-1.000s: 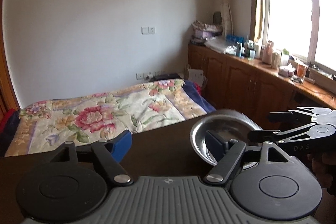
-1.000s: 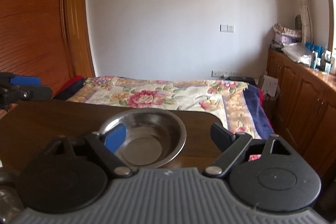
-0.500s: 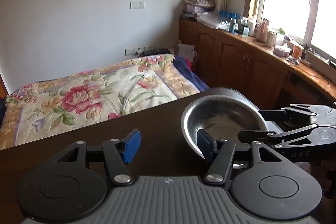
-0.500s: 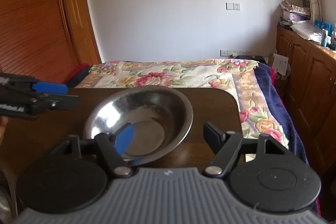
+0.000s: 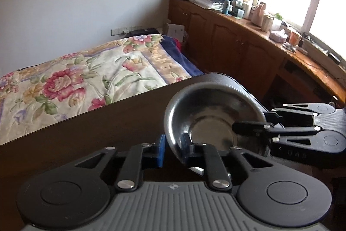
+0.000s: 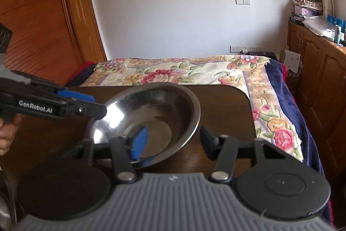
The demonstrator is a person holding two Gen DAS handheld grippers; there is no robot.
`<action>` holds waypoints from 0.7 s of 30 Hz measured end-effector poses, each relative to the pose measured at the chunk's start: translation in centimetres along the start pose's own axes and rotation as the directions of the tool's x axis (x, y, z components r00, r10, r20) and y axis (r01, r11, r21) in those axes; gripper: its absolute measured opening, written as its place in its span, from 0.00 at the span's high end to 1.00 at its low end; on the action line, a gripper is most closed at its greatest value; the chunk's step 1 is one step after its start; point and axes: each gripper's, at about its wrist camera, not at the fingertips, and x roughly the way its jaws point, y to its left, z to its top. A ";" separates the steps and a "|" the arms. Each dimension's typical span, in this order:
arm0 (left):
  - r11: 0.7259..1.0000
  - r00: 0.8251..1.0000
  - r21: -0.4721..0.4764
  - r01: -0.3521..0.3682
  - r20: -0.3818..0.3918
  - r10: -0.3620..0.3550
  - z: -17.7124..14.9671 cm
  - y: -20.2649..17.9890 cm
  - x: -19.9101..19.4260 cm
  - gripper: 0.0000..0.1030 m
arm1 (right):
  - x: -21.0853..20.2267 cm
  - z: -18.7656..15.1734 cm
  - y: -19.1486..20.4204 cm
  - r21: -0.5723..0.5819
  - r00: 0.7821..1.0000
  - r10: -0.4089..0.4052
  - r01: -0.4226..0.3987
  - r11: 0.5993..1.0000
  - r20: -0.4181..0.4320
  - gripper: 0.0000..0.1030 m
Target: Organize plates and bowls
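A steel bowl (image 5: pixel 212 114) (image 6: pixel 162 109) stands tilted near the right end of a dark wooden table (image 5: pixel 86 140) (image 6: pixel 227 105). My left gripper (image 5: pixel 173 147) (image 6: pixel 95 105) has the bowl's rim between its closing jaws, the blue pad outside and the other finger inside, both against the wall. From the opposite side my right gripper (image 6: pixel 173 142) (image 5: pixel 250 120) straddles the rim. Its blue pad (image 6: pixel 139 142) hangs inside the bowl and the other finger outside. Its jaws are closing, with a wide gap still showing.
Past the table's far edge lies a bed with a floral quilt (image 5: pixel 90 77) (image 6: pixel 194 73). Wooden cabinets with a cluttered top (image 5: pixel 248 21) run under the window on the right. A wooden door (image 6: pixel 71 14) stands at the left. A hand (image 6: pixel 6 135) holds the left gripper.
Both grippers' jaws have narrowed. The left one came in and down until the bowl's rim sat between its fingers. The right one's blue finger now reaches into the bowl.
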 end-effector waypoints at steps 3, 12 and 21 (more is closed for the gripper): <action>1.000 1.000 -0.011 -0.005 0.013 0.005 -0.1 -0.1 -0.7 0.55 | -0.1 0.0 0.0 0.018 1.000 0.001 -0.001 1.000 0.009 0.75; 1.000 0.996 -0.019 0.012 0.091 -0.011 -0.2 -1.0 -5.4 0.55 | -2.0 0.5 0.2 0.064 0.998 0.002 -0.007 0.998 0.069 0.85; 1.000 0.985 0.017 0.016 0.174 -0.019 -1.7 -3.0 -12.2 0.55 | -5.9 1.1 1.8 0.041 0.990 0.000 -0.006 0.999 0.142 0.85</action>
